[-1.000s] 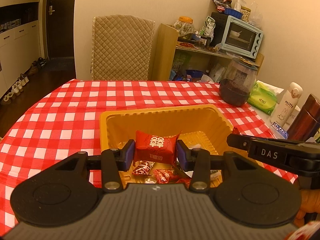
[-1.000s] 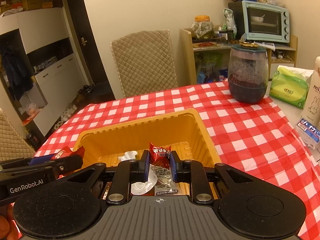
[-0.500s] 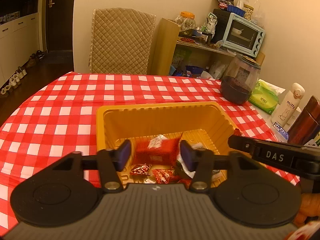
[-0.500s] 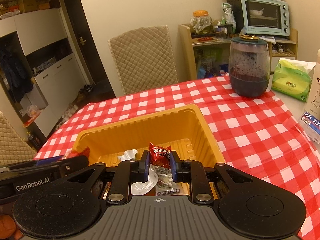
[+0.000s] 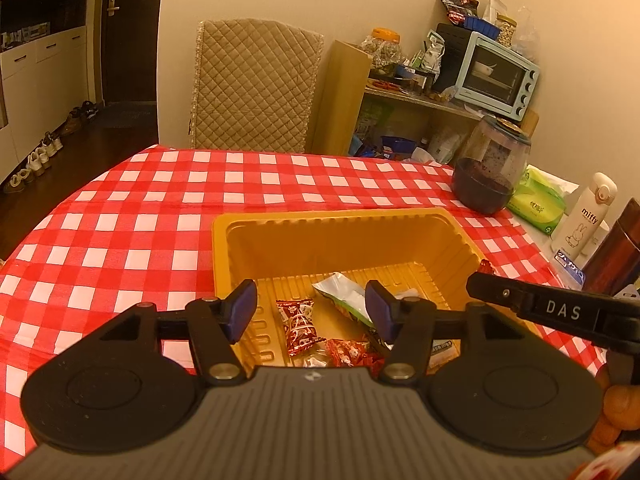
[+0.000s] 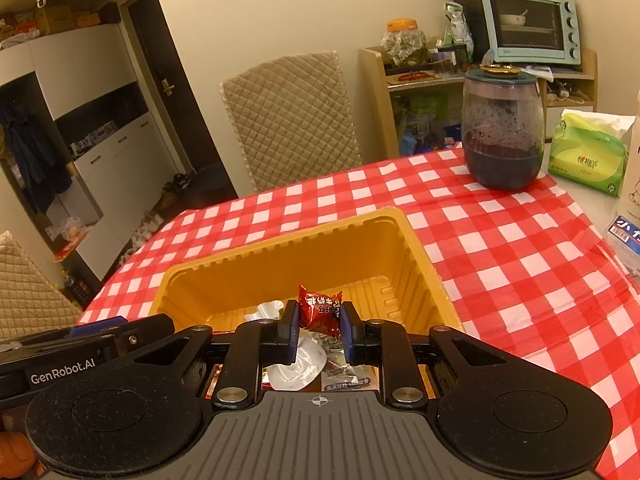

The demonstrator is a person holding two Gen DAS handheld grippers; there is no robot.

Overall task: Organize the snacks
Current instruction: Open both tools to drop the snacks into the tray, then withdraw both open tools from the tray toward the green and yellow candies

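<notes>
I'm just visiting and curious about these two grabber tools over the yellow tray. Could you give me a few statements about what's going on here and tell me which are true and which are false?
1. The right gripper is clamped on a small red snack packet. True.
2. The left gripper holds a packet. False: its jaws are apart with nothing between them.
3. The yellow tray is empty. False: several wrapped snacks lie in it.
4. The tray sits on a red-and-white checked tablecloth. True.
5. The glass jar stands inside the tray. False: it stands on the cloth beyond it.
</notes>
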